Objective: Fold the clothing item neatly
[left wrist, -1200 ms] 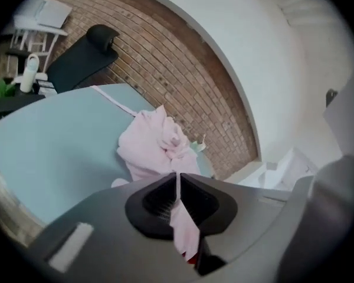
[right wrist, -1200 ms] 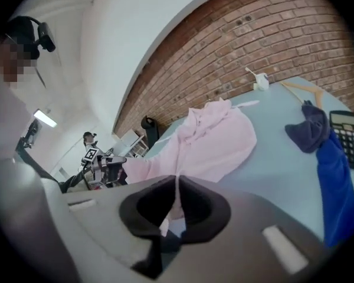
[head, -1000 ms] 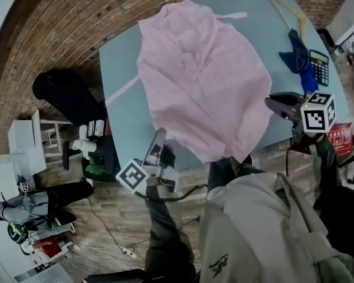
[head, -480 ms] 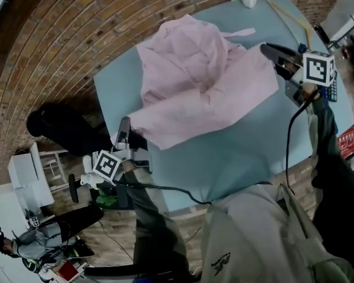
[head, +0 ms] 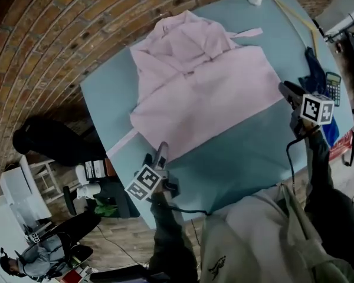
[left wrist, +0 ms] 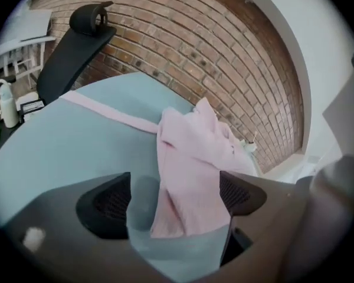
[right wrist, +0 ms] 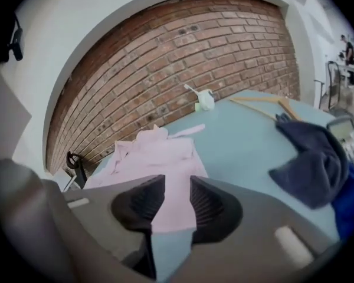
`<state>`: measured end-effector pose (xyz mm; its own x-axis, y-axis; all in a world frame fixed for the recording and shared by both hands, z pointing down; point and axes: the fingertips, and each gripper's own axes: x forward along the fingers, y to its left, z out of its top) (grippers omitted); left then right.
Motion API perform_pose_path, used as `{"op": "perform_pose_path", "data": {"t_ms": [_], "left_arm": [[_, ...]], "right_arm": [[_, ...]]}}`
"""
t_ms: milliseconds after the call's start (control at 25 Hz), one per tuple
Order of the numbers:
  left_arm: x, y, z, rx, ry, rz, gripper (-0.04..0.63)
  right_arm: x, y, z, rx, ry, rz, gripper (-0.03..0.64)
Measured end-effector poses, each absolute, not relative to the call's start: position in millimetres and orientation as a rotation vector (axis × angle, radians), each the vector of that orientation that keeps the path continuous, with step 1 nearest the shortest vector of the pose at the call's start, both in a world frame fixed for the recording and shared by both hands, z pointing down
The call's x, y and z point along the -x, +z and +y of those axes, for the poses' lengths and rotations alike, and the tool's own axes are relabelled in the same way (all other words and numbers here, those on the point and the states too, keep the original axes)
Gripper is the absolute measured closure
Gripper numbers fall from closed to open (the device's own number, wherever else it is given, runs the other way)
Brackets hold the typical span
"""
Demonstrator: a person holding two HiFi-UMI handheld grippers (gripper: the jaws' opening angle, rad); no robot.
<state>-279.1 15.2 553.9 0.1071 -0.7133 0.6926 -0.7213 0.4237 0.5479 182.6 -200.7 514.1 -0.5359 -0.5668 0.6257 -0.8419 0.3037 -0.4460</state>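
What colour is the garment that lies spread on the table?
The garment is plain pale pink. The head view shows it best.

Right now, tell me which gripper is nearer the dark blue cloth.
Right. The right gripper is close beside the dark blue cloth; the left gripper lies far across the pink garment.

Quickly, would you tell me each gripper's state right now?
Left tongs: just opened wide, pale pink cloth garment between them, ungripped.
Right tongs: just opened, garment ungripped.
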Motion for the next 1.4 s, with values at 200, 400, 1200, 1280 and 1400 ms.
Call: {"op": "perform_pose_path", "data": {"t_ms": [200, 400, 1200, 1280, 1400], "left_arm": [[237.7, 567.0, 38.3, -1.213, -0.029, -1.562, 0.126], [238.0, 569.2, 40.5, -1.14, -0.071, -1.6, 0.145], [234.4, 578.8, 85.3, -1.149, -0.173, -1.705, 0.548], [228.0, 576.2, 108.0, -1.138, -0.189, -1.699, 0.548], [209.4, 567.0, 147.8, -1.112, -0.219, -1.689, 0.549]], "right_arm": [[-158.2, 553.4, -123.5, -1.189, 1.588, -2.066, 0.485], [-106.9, 577.7, -110.8, -1.142, 1.798, -2.044, 0.485], [-120.8, 560.2, -83.6, -0.997, 1.641, -2.246, 0.594], [-128.0, 558.0, -62.4, -0.958, 1.619, -2.267, 0.594], [-145.0, 550.4, -26.8, -0.918, 1.605, -2.284, 0.594]]}}
